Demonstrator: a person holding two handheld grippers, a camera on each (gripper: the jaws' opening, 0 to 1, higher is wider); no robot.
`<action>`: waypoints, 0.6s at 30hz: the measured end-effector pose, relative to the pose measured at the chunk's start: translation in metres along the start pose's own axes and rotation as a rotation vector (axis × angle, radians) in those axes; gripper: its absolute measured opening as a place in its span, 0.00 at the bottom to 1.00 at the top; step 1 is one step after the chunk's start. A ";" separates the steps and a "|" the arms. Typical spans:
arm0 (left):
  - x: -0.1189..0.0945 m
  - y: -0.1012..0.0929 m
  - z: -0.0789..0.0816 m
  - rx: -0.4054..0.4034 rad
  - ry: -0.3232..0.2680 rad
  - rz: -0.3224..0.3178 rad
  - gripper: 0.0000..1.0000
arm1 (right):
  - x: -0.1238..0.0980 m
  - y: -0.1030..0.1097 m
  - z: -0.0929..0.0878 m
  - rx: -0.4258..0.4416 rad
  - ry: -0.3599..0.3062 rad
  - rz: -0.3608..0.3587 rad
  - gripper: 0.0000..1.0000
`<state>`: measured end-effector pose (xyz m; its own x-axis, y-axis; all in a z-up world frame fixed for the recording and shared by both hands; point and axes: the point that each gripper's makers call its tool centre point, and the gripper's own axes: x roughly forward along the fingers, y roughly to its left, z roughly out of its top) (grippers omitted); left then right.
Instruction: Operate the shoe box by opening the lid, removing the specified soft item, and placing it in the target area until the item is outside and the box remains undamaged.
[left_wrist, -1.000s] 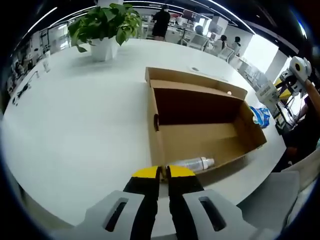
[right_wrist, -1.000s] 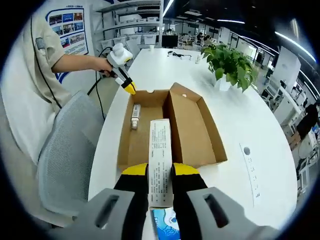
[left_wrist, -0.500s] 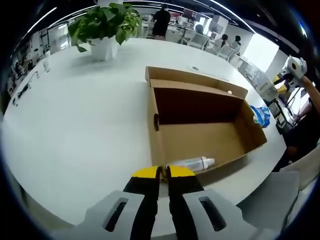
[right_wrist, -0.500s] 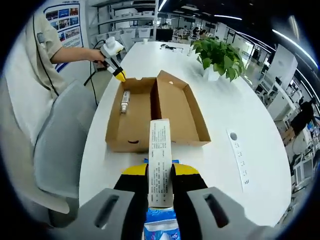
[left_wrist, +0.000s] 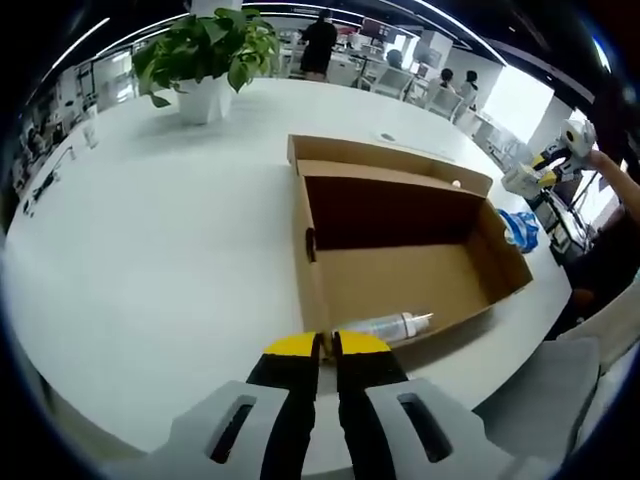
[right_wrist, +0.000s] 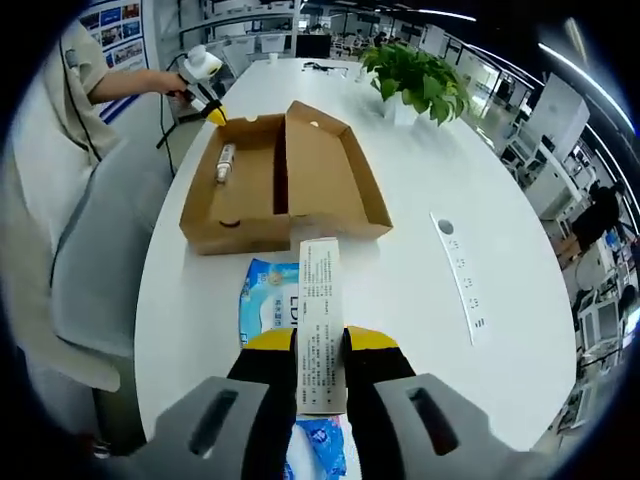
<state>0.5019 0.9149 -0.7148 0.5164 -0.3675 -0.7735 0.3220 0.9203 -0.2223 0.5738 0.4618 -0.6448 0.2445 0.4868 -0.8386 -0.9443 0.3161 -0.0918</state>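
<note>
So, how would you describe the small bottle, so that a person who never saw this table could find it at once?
Find the open brown shoe box on the white table. Inside it, against the wall nearest the left gripper, a small clear bottle lies on its side. It is the sole loose thing on the box floor, unlike the blue packet lying outside on the table.

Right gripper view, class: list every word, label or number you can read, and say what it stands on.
"LD": blue letters on the blue packet lying on the table.
White box held in the right tongs: rows of print, too small to read.
Wall posters: blurred, unreadable.
</note>
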 end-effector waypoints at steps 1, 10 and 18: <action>0.000 0.000 0.000 -0.001 0.000 -0.001 0.03 | 0.000 -0.002 -0.005 0.003 0.006 -0.002 0.15; 0.000 0.000 0.000 0.008 0.004 -0.002 0.03 | 0.005 -0.014 -0.034 0.007 0.057 -0.002 0.15; 0.001 0.001 0.000 0.003 0.011 -0.006 0.03 | 0.010 -0.022 -0.060 0.023 0.102 -0.001 0.15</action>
<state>0.5028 0.9150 -0.7158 0.5056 -0.3717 -0.7786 0.3272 0.9176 -0.2255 0.5836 0.4114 -0.6833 0.2209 0.4015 -0.8888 -0.9384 0.3358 -0.0816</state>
